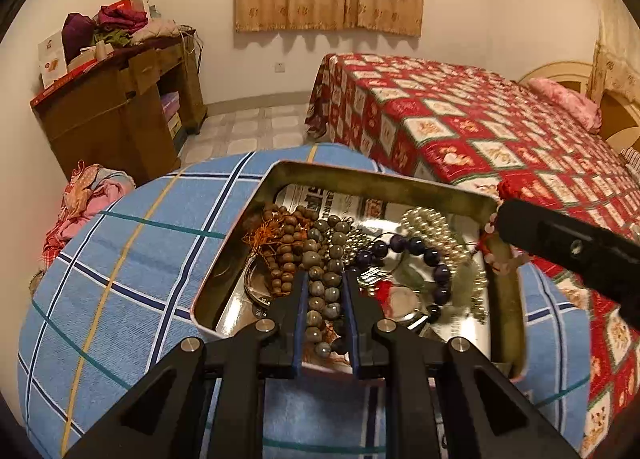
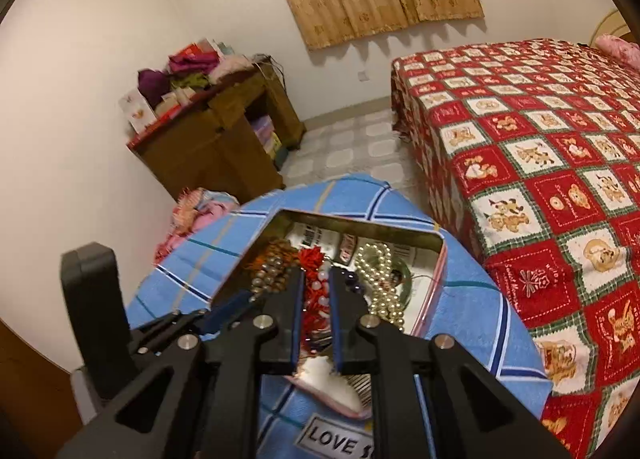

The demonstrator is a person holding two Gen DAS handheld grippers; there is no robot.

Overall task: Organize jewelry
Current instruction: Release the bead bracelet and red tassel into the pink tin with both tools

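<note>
Nearest my left camera, the left gripper (image 1: 325, 279) pinches a strand of grey-green stone beads (image 1: 320, 259) that runs up between its blue pads, its jaws drawn in close on the beads. It hangs over the metal tin (image 1: 506, 299) that holds the jewelry. Around the strand lie brown wooden beads (image 1: 286, 249) with an orange tassel, a dark purple bead bracelet (image 1: 424, 255) and a pile of pale gold pearls (image 1: 432, 225), all on printed paper lining the tin.

On my other camera, the right gripper (image 2: 316, 279) has its jaws pressed nearly together on a red knotted bracelet with white beads (image 2: 316, 291), held over the same tin (image 2: 436, 279). From the left camera I see this gripper at the tin's right rim, the red cord hanging from its tip.

My tin rests on a blue plaid cloth (image 1: 132, 259) covering a rounded surface. Beyond it stand a bed with a red patchwork quilt (image 1: 480, 127) and a wooden cabinet (image 1: 120, 119) piled with clothes.
</note>
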